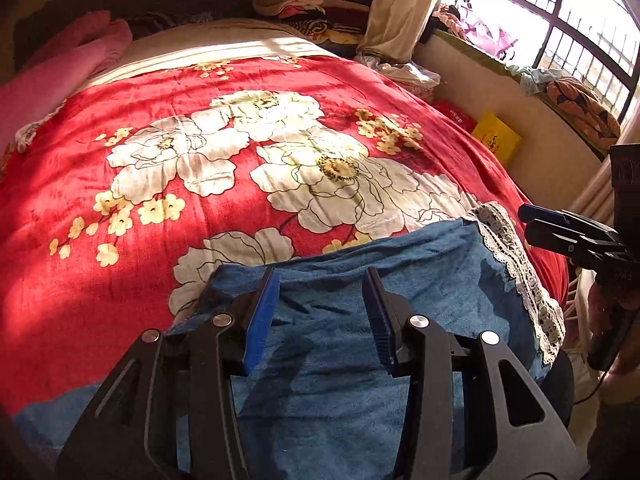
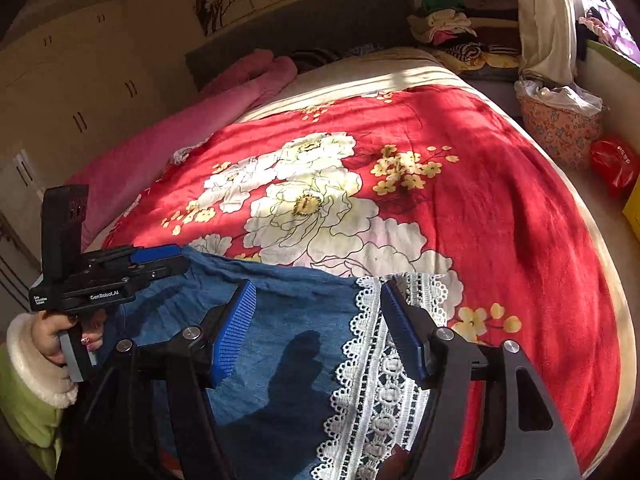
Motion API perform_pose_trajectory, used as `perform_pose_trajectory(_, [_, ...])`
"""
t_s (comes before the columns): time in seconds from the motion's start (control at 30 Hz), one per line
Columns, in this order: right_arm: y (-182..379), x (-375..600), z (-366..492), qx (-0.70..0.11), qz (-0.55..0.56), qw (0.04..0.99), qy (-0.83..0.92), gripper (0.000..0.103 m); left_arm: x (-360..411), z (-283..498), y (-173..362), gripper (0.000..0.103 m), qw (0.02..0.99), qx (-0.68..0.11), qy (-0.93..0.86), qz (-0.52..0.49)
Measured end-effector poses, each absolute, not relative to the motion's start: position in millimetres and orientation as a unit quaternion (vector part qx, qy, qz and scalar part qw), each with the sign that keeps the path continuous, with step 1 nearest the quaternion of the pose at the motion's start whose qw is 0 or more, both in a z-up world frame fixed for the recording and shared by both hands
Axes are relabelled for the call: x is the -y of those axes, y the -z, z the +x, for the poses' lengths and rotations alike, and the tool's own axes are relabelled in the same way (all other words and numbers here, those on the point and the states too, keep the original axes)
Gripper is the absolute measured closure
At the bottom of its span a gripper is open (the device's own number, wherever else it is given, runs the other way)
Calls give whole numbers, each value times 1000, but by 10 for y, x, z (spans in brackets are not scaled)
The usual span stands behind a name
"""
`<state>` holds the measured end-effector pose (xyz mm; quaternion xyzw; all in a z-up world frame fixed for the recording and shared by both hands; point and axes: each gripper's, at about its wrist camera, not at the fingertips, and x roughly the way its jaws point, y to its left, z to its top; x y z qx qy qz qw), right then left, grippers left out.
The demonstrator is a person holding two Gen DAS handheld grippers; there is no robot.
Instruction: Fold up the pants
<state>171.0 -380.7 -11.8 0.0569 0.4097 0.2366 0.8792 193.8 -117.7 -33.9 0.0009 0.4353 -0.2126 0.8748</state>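
Blue denim pants with a white lace trim lie flat at the near edge of a bed with a red floral blanket. My left gripper is open just above the blue cloth and holds nothing. My right gripper is open above the pants, its right finger over the lace trim. Each gripper shows in the other's view: the right one at the right edge, the left one at the left.
A pink rolled blanket lies along the bed's far left. Piled clothes sit behind the headboard end. A floral basket, a red bag and a yellow box stand on the floor to the right, under a window.
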Motion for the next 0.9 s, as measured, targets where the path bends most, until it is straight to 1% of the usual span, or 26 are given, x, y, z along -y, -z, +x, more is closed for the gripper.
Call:
perform_pose_trajectory(0.13, [483, 3768, 1873, -473, 32, 858, -199, 39, 1220, 2010, 616, 68, 861, -466, 204, 13])
perform_pose_trajectory(0.17, [553, 3806, 1900, -479, 39, 854, -198, 42, 1193, 2033, 646, 68, 861, -467, 201, 13])
perform_pose_trajectory(0.23, [628, 3837, 1903, -480, 57, 853, -199, 42, 1134, 2079, 681, 68, 858, -472, 202, 0])
perform_pose_trajectory(0.33, [657, 3776, 1889, -478, 38, 856, -193, 41, 1110, 2123, 724, 68, 854, -479, 201, -8])
perform_pose_trajectory(0.43, [524, 3801, 1840, -472, 50, 858, -197, 40, 1106, 2116, 674, 67, 854, -479, 202, -12])
perform_pose_trajectory(0.5, [337, 3891, 1713, -451, 69, 867, -201, 40, 1074, 2055, 563, 59, 857, -470, 209, -23])
perform_pose_trajectory(0.53, [240, 3938, 1635, -438, 75, 873, -200, 38, 1063, 2012, 496, 56, 861, -462, 210, -21])
perform_pose_trajectory(0.57, [153, 3984, 1556, -429, 80, 879, -195, 36, 1057, 1974, 432, 56, 864, -456, 212, -20])
perform_pose_trajectory(0.63, [8, 4082, 1395, -413, 93, 886, -189, 34, 1053, 1897, 301, 56, 869, -445, 214, -23])
perform_pose_trajectory(0.7, [-114, 4169, 1232, -400, 98, 894, -180, 33, 1075, 1787, 162, 50, 876, -428, 221, -21])
perform_pose_trajectory(0.77, [-202, 4242, 1056, -386, 101, 901, -167, 29, 1130, 1663, 35, 42, 881, -412, 233, -11])
perform_pose_trajectory(0.9, [-240, 4382, 729, -377, 123, 906, -150, 24, 1287, 1413, -102, 34, 881, -398, 254, 16])
